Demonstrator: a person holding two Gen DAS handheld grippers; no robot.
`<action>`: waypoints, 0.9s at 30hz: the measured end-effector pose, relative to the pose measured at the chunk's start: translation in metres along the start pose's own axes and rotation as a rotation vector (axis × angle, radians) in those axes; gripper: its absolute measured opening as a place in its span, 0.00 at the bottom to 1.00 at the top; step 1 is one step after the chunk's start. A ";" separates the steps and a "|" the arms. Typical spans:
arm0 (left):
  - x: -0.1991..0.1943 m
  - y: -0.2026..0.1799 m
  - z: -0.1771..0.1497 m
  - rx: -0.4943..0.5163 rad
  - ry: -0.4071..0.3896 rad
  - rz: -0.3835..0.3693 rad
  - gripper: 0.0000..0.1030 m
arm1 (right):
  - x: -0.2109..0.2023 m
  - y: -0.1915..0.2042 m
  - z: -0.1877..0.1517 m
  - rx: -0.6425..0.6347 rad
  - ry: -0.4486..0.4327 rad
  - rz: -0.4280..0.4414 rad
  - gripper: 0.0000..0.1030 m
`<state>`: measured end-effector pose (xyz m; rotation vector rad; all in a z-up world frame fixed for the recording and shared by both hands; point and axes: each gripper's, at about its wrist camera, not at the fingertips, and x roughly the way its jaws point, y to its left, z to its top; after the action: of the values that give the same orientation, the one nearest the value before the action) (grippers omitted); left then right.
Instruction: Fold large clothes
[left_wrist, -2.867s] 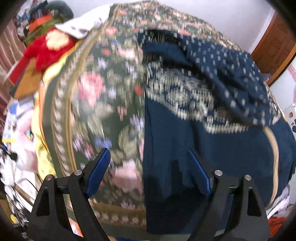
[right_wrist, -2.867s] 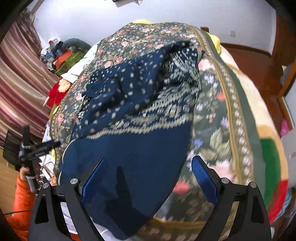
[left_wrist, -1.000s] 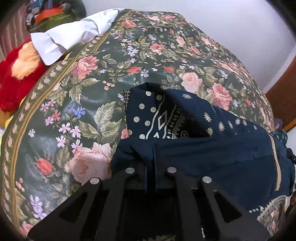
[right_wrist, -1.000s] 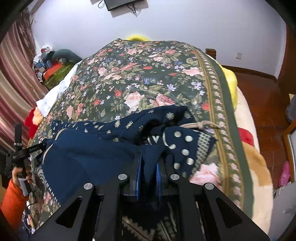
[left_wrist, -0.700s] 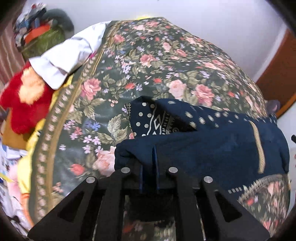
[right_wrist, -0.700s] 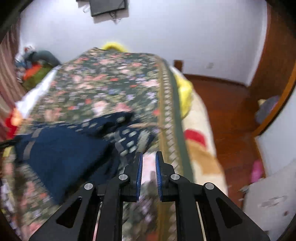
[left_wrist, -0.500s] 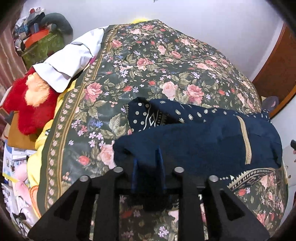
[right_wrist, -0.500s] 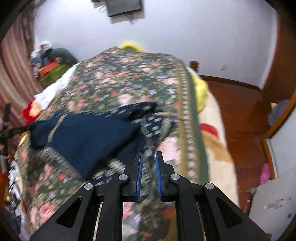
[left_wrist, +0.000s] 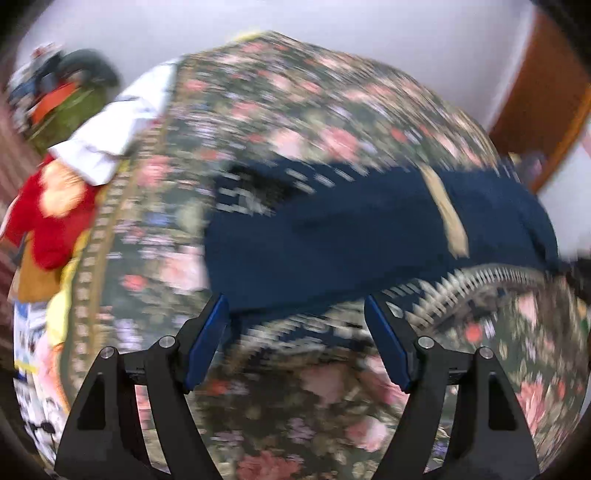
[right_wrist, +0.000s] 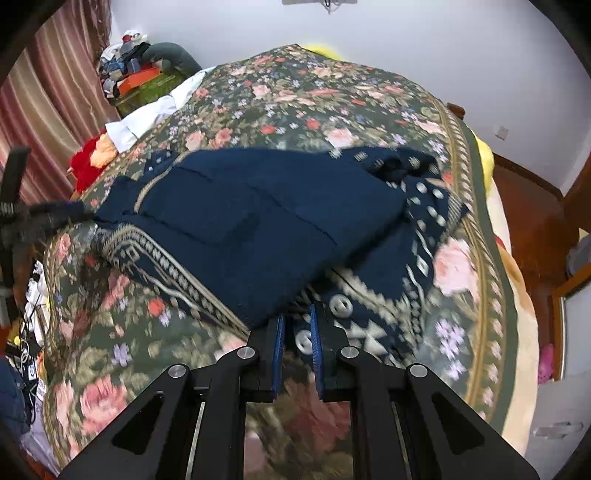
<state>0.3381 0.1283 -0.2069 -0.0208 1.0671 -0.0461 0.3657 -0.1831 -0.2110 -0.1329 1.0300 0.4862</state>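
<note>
A large navy garment (right_wrist: 251, 221) with a cream patterned border lies folded across the floral bedspread (right_wrist: 314, 96). In the blurred left wrist view the garment (left_wrist: 332, 236) lies just beyond my left gripper (left_wrist: 297, 336), which is open and empty. My right gripper (right_wrist: 297, 332) stands at the garment's near patterned edge, its blue pads (right_wrist: 279, 339) a narrow gap apart with nothing between them. The left gripper shows as a dark shape at the garment's left corner in the right wrist view (right_wrist: 48, 216).
A white cloth (right_wrist: 147, 114) and a red plush toy (right_wrist: 86, 162) lie at the bed's left edge. Clutter (right_wrist: 136, 77) is piled by the striped curtain (right_wrist: 44, 103). Wooden floor (right_wrist: 532, 221) runs along the bed's right side.
Both grippers have let go of the garment's corners, which now lie folded over on the bed. The left gripper has opened wide and drawn back. The right gripper has swung back toward the garment.
</note>
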 end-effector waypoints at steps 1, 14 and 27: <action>0.006 -0.012 0.000 0.033 0.008 -0.011 0.74 | 0.001 0.002 0.004 -0.001 -0.008 0.016 0.09; 0.061 -0.046 0.105 0.127 -0.070 0.082 0.74 | 0.048 -0.015 0.104 0.040 -0.121 -0.010 0.09; 0.010 0.034 0.170 -0.052 -0.185 0.153 0.74 | 0.010 -0.076 0.136 0.175 -0.189 -0.071 0.09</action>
<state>0.4925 0.1607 -0.1353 0.0098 0.8818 0.1200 0.5113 -0.2027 -0.1582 0.0325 0.8750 0.3357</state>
